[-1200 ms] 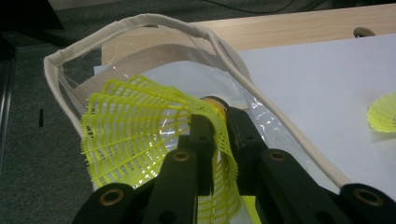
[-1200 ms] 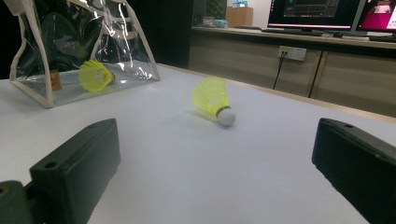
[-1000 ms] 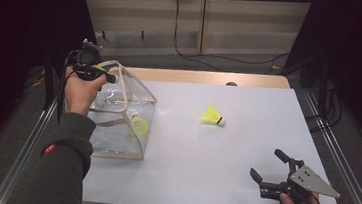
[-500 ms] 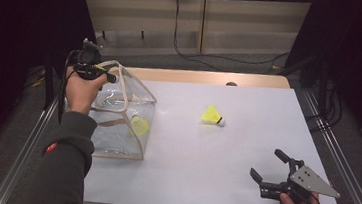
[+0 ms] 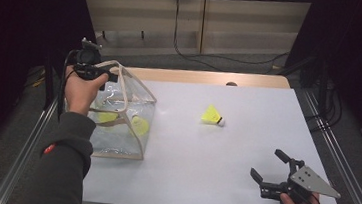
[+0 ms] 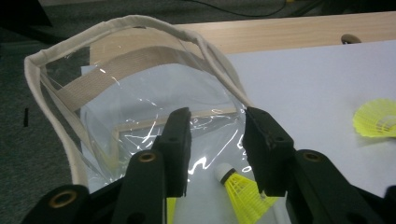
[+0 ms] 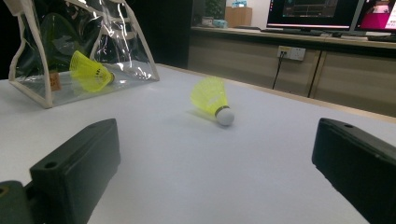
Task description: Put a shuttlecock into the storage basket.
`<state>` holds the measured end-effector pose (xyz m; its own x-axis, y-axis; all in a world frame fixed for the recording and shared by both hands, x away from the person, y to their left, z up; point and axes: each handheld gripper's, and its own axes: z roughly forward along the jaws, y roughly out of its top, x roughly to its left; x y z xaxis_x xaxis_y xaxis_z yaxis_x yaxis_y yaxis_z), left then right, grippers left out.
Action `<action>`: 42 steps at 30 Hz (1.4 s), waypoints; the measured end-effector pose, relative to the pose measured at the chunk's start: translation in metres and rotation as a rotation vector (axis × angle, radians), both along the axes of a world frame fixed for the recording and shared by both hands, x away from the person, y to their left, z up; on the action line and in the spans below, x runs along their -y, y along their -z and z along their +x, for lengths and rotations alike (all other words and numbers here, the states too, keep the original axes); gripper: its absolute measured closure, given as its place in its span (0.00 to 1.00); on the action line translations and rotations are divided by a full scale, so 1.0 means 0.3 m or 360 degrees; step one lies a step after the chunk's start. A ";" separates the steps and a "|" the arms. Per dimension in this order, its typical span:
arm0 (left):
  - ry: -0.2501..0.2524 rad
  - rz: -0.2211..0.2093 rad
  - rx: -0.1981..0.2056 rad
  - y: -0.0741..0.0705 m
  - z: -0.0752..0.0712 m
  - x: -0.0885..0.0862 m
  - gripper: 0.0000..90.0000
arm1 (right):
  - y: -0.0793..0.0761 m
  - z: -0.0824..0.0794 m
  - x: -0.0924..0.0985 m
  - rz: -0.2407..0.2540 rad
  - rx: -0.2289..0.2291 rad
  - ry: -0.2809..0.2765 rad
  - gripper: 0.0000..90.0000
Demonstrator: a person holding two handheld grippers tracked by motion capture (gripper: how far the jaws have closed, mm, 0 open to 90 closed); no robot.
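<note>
Two yellow shuttlecocks (image 5: 119, 121) already sit inside the clear bag (image 5: 116, 126) at about 9 o'clock on the table (image 5: 244, 153) in the high view, and a third shuttlecock (image 5: 211, 116) lies loose near the middle. The left gripper (image 5: 102, 74) hovers over the bag's mouth, the right gripper (image 5: 269, 167) rests down at 5 o'clock.

In the left gripper view, the jaws have just been opening. They stand partly apart above the bag opening with nothing pinched between them, and a shuttlecock (image 6: 240, 189) lies below inside.

In the right gripper view, the jaws are spread wide and empty, pointed at the loose shuttlecock (image 7: 212, 100), which lies on its side at 12 o'clock, cork toward the camera.

That birdie looks featherlight and its plastic skirt springy — I'd pinch the cork end or squeeze the skirt gently, since it'll probably roll or skitter off. The bag is floppy film, so its fabric-trimmed rim seems the best handle.
</note>
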<state>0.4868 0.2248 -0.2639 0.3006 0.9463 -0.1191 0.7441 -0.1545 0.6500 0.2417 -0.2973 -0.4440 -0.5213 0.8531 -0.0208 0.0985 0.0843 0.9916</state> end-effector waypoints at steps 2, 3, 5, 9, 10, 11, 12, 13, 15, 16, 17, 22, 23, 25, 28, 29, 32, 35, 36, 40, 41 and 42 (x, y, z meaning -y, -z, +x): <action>0.0005 -0.0010 0.0000 -0.004 -0.005 0.003 0.66 | 0.000 0.000 0.000 0.0000 -0.0003 0.0001 0.01; 0.0005 -0.0018 0.0005 -0.006 -0.007 0.005 0.64 | 0.000 0.000 -0.001 0.0000 -0.0004 0.0001 0.01; 0.0013 -0.0024 0.0010 -0.015 -0.012 0.004 0.62 | 0.000 -0.001 -0.002 0.0000 -0.0008 0.0002 0.01; 0.0022 -0.0058 0.0013 -0.027 -0.019 0.005 0.57 | 0.000 -0.001 -0.002 -0.0001 -0.0007 0.0002 0.01; 0.0034 -0.0061 0.0004 -0.031 -0.021 0.006 0.57 | 0.000 0.000 -0.001 -0.0001 -0.0004 0.0002 0.01; 0.0034 -0.0070 0.0010 -0.033 -0.024 0.008 0.56 | 0.000 0.000 -0.001 0.0000 -0.0002 0.0000 0.01; 0.0042 -0.0072 0.0014 -0.036 -0.026 0.008 0.55 | 0.000 0.000 -0.001 0.0000 -0.0003 0.0002 0.01; 0.0029 -0.0101 0.0024 -0.038 -0.028 0.012 0.52 | -0.001 -0.001 -0.001 -0.0001 -0.0006 0.0004 0.01; 0.0046 -0.0110 0.0030 -0.043 -0.032 0.015 0.51 | -0.001 -0.001 -0.002 0.0000 -0.0008 0.0002 0.01; 0.0065 -0.0105 0.0023 -0.048 -0.035 0.015 0.50 | -0.001 -0.001 -0.002 0.0000 -0.0008 0.0002 0.01; 0.0068 -0.0114 0.0027 -0.049 -0.037 0.018 0.49 | -0.001 -0.001 -0.002 0.0000 -0.0007 0.0004 0.01; 0.0120 -0.0128 -0.0002 -0.051 -0.045 0.036 0.44 | -0.001 -0.002 -0.003 -0.0002 -0.0012 0.0003 0.01; 0.0129 -0.0141 0.0001 -0.050 -0.046 0.043 0.44 | -0.002 -0.002 -0.003 0.0000 -0.0007 0.0004 0.01; 0.0153 -0.0141 -0.0003 -0.052 -0.050 0.056 0.42 | -0.002 -0.003 -0.004 -0.0003 -0.0002 0.0002 0.01; 0.0189 -0.0144 -0.0004 -0.058 -0.055 0.076 0.39 | -0.001 -0.003 -0.002 -0.0008 -0.0003 0.0001 0.01; 0.0206 -0.0155 -0.0005 -0.060 -0.056 0.081 0.38 | -0.001 -0.002 -0.003 -0.0003 -0.0002 0.0001 0.01; 0.0236 -0.0180 -0.0005 -0.068 -0.060 0.098 0.36 | -0.001 -0.002 -0.002 -0.0008 -0.0002 -0.0002 0.01; 0.0269 -0.0210 -0.0012 -0.075 -0.065 0.121 0.32 | -0.001 -0.002 -0.002 -0.0005 -0.0002 -0.0001 0.01; 0.0265 -0.0216 0.0003 -0.077 -0.068 0.131 0.32 | -0.002 -0.002 -0.003 -0.0003 -0.0002 0.0000 0.01; 0.0312 -0.0206 0.0007 -0.083 -0.074 0.164 0.27 | -0.002 -0.003 -0.003 -0.0009 0.0001 -0.0002 0.01; 0.0319 -0.0212 0.0010 -0.084 -0.076 0.172 0.26 | -0.003 -0.003 -0.003 -0.0008 0.0001 -0.0002 0.01; 0.0322 -0.0221 0.0012 -0.084 -0.078 0.181 0.25 | -0.003 -0.003 -0.003 -0.0008 0.0003 -0.0004 0.01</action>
<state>0.4634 0.1705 -0.2386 0.4838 0.8413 -0.2412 0.7022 -0.2087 0.6807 0.2408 -0.2965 -0.4432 -0.5233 0.8517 -0.0259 0.0961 0.0892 0.9914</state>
